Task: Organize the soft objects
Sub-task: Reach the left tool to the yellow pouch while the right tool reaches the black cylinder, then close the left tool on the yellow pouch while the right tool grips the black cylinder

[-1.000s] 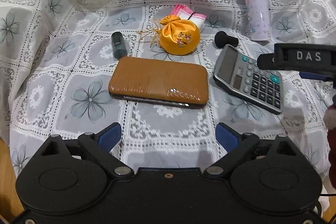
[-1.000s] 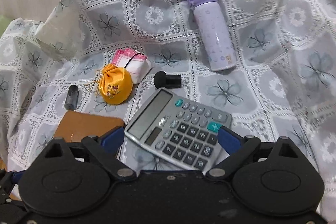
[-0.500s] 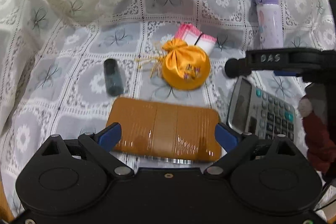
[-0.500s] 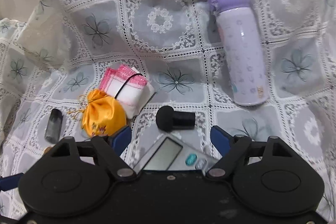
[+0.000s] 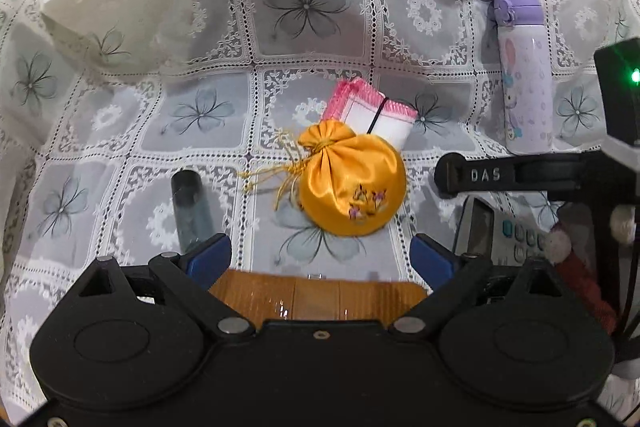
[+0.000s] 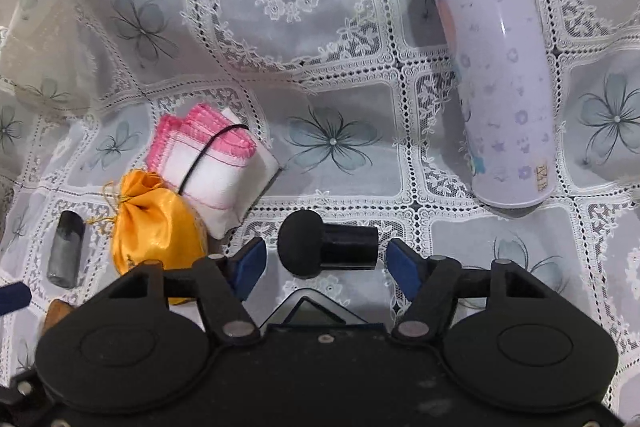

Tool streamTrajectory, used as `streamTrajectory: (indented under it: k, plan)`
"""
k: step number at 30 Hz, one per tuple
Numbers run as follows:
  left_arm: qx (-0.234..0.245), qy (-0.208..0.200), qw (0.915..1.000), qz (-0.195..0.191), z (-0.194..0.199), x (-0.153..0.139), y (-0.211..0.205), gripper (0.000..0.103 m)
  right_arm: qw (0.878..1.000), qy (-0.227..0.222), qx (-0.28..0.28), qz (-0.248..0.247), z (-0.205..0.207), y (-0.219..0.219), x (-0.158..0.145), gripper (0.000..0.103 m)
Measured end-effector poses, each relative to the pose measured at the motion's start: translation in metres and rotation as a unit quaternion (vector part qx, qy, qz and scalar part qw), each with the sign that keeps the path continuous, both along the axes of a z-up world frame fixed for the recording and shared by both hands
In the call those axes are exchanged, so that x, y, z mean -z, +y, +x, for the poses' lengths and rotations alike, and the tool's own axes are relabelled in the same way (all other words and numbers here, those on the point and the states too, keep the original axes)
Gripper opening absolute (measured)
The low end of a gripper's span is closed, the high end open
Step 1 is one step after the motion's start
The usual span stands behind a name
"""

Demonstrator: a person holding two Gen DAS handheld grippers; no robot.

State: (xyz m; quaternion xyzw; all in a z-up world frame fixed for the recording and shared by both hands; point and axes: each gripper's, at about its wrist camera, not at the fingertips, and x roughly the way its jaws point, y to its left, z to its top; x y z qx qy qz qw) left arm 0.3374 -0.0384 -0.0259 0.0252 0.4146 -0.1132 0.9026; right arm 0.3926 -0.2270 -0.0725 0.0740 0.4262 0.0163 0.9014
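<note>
A yellow satin drawstring pouch (image 5: 349,187) lies on the lace cloth, just ahead of my open left gripper (image 5: 320,259). A folded pink-and-white cloth (image 5: 372,115) bound by a black band lies behind it, touching it. In the right wrist view the pouch (image 6: 156,227) and the folded cloth (image 6: 216,167) sit to the left. My right gripper (image 6: 326,263) is open, with a small black cylinder (image 6: 326,247) lying between its fingertips. The right gripper's body (image 5: 520,175) shows at the right of the left wrist view.
A lilac bottle (image 6: 496,79) lies at the right rear. A dark grey tube (image 5: 190,207) lies left of the pouch. A brown case (image 5: 316,297) and a calculator (image 5: 504,231) lie close under the grippers. The lace cloth (image 5: 304,3) rises in folds behind.
Both grippers have moved forward. The pouch now sits close ahead of the left gripper, and the black cylinder now lies between the right fingertips. The case and calculator have slid under the grippers.
</note>
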Motion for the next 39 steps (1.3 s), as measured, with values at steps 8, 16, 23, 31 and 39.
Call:
streamTrajectory:
  k: [8,16,23,31,39]
  plan:
    - [0.015,-0.001,0.9999,0.000,0.024,0.002,-0.012,0.093,1.000,0.003,-0.005,0.017,0.007,-0.004,0.006,0.055]
    - [0.013,0.029,0.9994,-0.008,0.055,0.015,-0.022,0.093,1.000,-0.006,0.009,0.028,0.000,-0.019,-0.002,0.055]
    - [0.006,0.046,0.9989,0.000,0.070,0.031,-0.028,0.092,1.000,-0.016,0.017,0.021,-0.013,-0.032,-0.007,0.055]
    - [0.018,0.043,0.9988,-0.017,0.068,0.034,-0.034,0.066,0.999,-0.024,0.032,0.022,-0.034,-0.050,-0.012,0.055]
    - [0.032,0.015,0.9993,-0.015,0.064,0.008,-0.058,0.066,0.997,-0.023,0.068,0.029,-0.060,-0.082,-0.014,0.055]
